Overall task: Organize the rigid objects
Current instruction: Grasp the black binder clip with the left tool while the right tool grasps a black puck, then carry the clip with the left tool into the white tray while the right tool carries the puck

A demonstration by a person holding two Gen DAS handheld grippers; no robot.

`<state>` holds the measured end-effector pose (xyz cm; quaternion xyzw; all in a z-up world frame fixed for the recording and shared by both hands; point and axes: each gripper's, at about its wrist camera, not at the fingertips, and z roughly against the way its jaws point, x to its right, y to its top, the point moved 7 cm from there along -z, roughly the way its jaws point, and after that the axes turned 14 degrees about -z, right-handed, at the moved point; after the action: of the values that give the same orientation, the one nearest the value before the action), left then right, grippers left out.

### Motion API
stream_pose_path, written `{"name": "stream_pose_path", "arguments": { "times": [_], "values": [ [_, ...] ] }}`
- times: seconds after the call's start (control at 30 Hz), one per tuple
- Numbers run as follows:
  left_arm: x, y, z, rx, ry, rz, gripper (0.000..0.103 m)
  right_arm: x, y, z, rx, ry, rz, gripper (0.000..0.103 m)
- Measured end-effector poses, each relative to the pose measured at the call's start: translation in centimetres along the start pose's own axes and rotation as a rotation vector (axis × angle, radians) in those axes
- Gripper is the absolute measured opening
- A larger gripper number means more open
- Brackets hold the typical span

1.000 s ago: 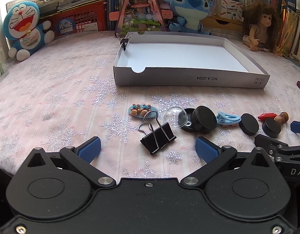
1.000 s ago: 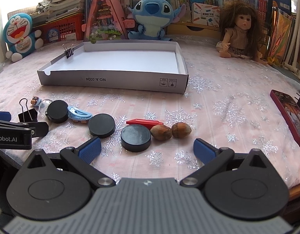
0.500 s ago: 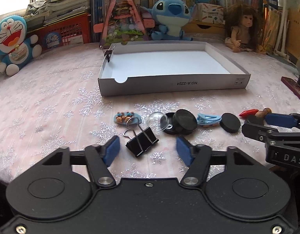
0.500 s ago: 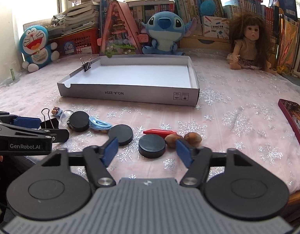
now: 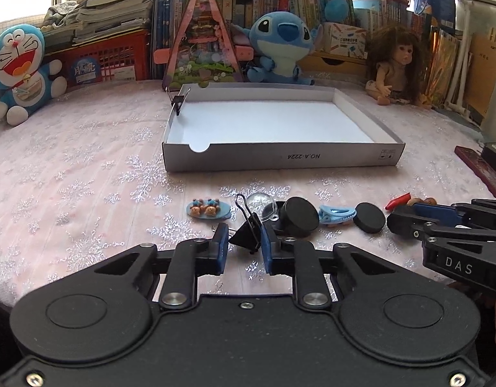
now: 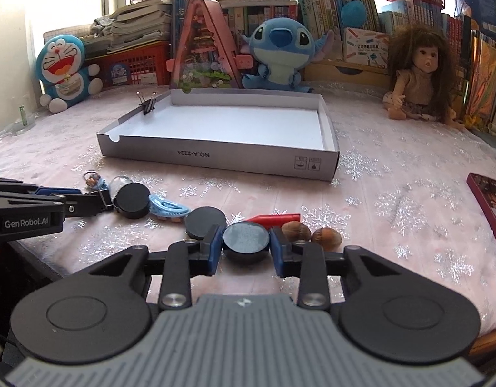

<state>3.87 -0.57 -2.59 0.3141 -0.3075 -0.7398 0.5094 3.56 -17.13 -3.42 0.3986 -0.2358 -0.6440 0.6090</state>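
Left hand-held gripper (image 5: 244, 245) closed on the black binder clip (image 5: 248, 233); right hand-held gripper (image 6: 246, 247) closed on a black disc (image 6: 246, 241). Both objects sit low at the near edge of the desk (image 5: 86, 177), in the row of small items before the empty white tray (image 6: 325, 164). Advised: lift each straight up, clear the neighbouring nuts (image 6: 296, 230) and disc (image 5: 301, 217), carry over the tray's front wall, release low. The clip is folded steel with wire handles up; the disc is matte and flat.
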Motion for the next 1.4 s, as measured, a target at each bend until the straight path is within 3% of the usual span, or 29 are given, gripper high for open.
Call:
{"name": "stream_pose_path", "arguments": {
  "times": [0.5, 0.7, 0.8, 1.07, 1.13, 1.23, 1.4],
  "values": [
    [-1.5, 1.7, 0.5, 0.037, 0.003, 0.001, 0.02, 1.5, 2.6, 0.1, 0.045, -0.011, -0.072, 0.037],
    [-0.6, 0.7, 0.2, 0.032, 0.03, -0.058, 0.02, 1.6, 2.0, 0.0, 0.029, -0.014, -0.077, 0.037],
    [-0.3, 0.5, -0.2, 0.018, 0.015, -0.057, 0.023, 1.6, 1.9, 0.0, 0.026, -0.018, -0.082, 0.037],
    [-0.4, 0.3, -1.3, 0.023, 0.06, -0.082, 0.031, 1.6, 1.7, -0.1, 0.017, -0.021, -0.087, 0.037],
    [-0.4, 0.4, -1.5, 0.026, 0.069, -0.086, 0.028, 1.6, 1.7, -0.2, 0.016, -0.021, -0.089, 0.037],
    [-0.6, 0.6, -1.1, 0.048, 0.068, -0.066, 0.013, 1.6, 1.8, -0.2, 0.02, -0.023, -0.084, 0.037],
    [-1.4, 1.4, -0.3, 0.072, 0.053, -0.04, 0.012, 1.7, 2.3, -0.1, 0.037, -0.029, -0.079, 0.037]
  ]
}}
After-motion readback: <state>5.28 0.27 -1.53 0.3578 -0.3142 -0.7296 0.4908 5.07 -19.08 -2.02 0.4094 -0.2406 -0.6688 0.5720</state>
